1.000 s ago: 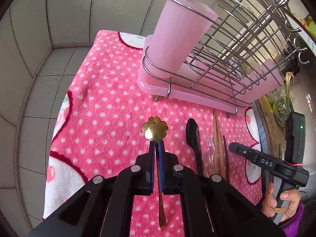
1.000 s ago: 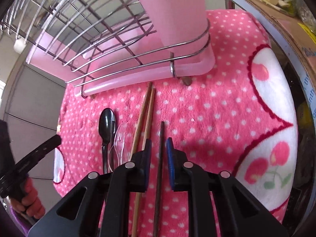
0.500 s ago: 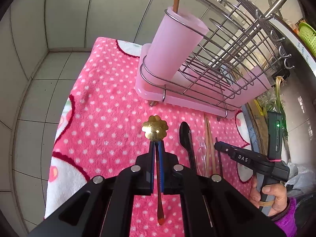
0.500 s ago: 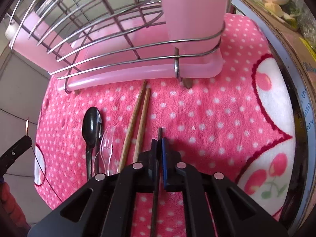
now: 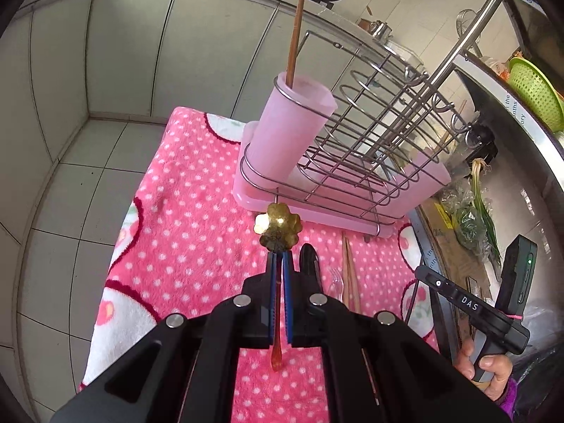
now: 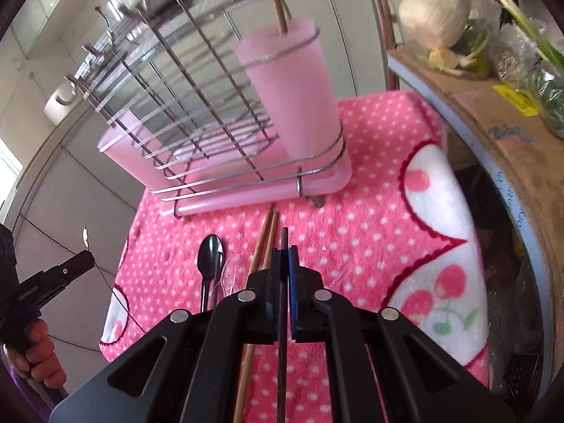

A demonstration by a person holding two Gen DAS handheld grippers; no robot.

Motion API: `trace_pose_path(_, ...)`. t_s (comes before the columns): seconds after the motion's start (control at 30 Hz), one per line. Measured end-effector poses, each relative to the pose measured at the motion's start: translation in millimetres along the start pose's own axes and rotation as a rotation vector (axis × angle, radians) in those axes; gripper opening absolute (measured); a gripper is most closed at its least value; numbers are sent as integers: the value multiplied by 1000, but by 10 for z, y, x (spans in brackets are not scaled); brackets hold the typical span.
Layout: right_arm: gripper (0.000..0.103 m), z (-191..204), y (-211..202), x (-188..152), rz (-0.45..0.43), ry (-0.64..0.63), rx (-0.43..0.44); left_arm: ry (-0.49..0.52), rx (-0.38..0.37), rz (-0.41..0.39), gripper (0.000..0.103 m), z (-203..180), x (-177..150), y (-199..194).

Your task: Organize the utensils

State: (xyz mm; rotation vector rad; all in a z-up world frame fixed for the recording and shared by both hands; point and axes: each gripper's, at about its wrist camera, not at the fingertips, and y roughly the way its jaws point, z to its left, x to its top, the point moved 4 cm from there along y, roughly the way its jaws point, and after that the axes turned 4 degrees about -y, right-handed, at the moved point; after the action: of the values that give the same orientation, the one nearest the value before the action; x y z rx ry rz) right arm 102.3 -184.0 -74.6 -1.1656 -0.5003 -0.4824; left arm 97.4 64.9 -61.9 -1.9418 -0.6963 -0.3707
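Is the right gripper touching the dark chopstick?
Touching. In the right wrist view, the right gripper is shut on the dark chopstick, which runs between its pads.

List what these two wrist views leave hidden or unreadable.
- Left wrist view: the black spoon and clear fork handles are hidden behind the left gripper.
- Right wrist view: the dark chopstick runs off the bottom edge.
- Both views: the pink cup hides the standing stick's lower end.

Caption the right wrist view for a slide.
Right gripper shut on a dark chopstick, raised above the pink dotted cloth facing the pink utensil cup.
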Motion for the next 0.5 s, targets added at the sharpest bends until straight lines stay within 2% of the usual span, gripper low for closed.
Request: trace_pose_path(0.5,5,-41,-695,13,-216,-20,5,48,-2,-156,0,-220,-16,-510)
